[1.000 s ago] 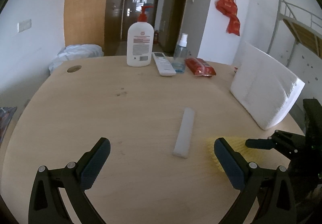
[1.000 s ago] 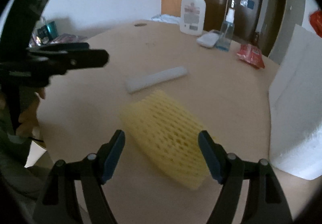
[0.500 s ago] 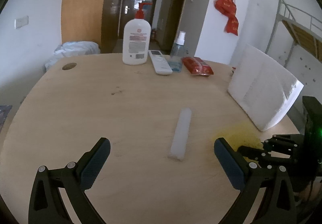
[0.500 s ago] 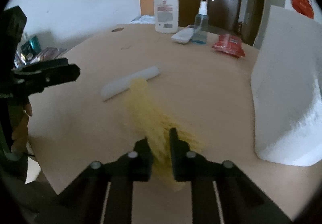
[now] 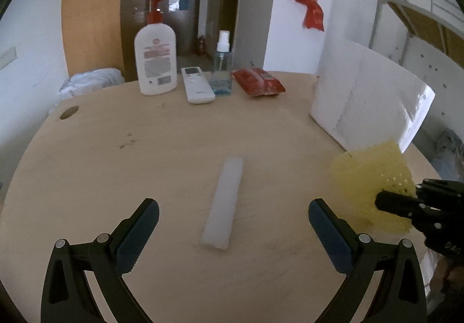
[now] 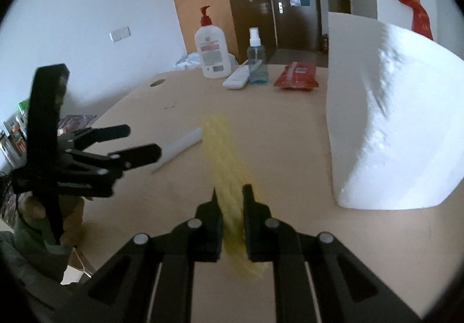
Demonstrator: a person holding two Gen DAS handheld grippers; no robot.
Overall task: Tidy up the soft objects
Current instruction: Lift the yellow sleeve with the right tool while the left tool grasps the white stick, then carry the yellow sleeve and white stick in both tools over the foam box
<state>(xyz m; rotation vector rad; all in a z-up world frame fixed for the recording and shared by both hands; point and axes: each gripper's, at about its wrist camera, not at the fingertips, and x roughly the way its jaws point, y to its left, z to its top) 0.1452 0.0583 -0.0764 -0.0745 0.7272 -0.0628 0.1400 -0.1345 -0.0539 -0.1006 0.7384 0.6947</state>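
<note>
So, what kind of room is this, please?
Probably a dormitory or small apartment room. A metal bunk bed frame stands by the right wall, a dark entrance door closes the short hallway, and a lotion pump bottle stands on the round wooden table.

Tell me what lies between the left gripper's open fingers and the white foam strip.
Only bare table: the left wrist view shows nothing between the left gripper and the white foam strip.

A yellow net sleeve [image 5: 374, 178] with a honeycomb pattern, a white foam strip [image 5: 224, 201], a white block [image 5: 365, 99], a red packet [image 5: 258, 82] and a red-capped white bottle [image 5: 156, 61] sit on the pale wood surface [image 5: 145, 154].
</note>
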